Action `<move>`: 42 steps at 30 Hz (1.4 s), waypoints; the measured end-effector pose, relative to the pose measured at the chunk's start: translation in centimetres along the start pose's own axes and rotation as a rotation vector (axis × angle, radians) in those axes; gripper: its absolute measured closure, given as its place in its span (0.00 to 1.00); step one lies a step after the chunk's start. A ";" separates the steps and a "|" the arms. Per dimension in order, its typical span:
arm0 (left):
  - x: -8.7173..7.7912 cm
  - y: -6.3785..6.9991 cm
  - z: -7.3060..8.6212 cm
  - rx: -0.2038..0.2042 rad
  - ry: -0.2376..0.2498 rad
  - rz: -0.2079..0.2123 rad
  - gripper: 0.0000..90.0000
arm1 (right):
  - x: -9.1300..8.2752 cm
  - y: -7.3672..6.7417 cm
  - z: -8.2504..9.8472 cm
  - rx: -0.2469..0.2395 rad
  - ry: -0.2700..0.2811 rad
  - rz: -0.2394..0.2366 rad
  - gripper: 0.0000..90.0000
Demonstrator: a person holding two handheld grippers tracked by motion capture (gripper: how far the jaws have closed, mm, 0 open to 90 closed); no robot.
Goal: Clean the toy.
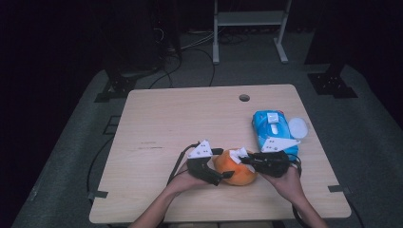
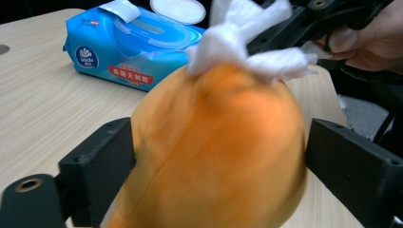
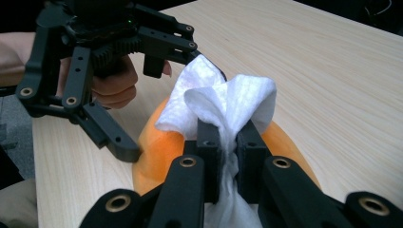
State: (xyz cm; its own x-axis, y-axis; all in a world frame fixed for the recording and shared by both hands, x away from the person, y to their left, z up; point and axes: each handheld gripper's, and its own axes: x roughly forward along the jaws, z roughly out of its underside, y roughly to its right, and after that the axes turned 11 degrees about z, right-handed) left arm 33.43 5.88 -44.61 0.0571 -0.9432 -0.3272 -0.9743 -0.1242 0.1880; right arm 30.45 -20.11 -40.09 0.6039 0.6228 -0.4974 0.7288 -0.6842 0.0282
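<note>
The left gripper (image 1: pixel 223 164) jaws are standing wide on either side of the orange fruit (image 1: pixel 236 170), while the right gripper (image 1: pixel 247 160) jaws are pinching a white wipe (image 1: pixel 239 153) on top of it. In the high view, the fruit is lying at the near middle of the table (image 1: pixel 166 123), between the two hands, with its long axis running roughly left to right. A blue wipe pack (image 1: pixel 273 130) with its lid open is sitting just beyond the right gripper, toward the far right.

In the left gripper view, the fruit (image 2: pixel 214 147) is sitting between the two black jaws, its narrower end pointing away from the camera. The left jaw is meeting the skin; whether the right jaw is pressing on it I cannot tell. The wipe (image 2: pixel 247 47) is bunching on the far end, and the right gripper (image 2: pixel 304 21) is reaching in from the upper right. The pack (image 2: pixel 128 47) is lying farther off on the left.

In the right gripper view, the jaws are standing narrow, squeezing the wipe (image 3: pixel 228 102) between the pads (image 3: pixel 209 142). The fruit (image 3: pixel 159 152) is showing under the wipe, and the left gripper (image 3: pixel 142 123) is standing spread at its left side.
</note>
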 end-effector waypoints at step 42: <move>-2.2 1.8 -3.4 0.017 -0.162 -0.005 0.44 | -0.7 2.2 1.7 0.193 0.014 -0.014 0.92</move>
State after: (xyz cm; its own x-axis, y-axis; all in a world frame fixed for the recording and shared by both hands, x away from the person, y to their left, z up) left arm 32.29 6.65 -40.42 0.0279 -0.8806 -0.4730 -0.9777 -0.1226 0.1706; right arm 31.07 -22.72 -41.09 0.5995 0.6372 -0.4843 0.6628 -0.7344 -0.1459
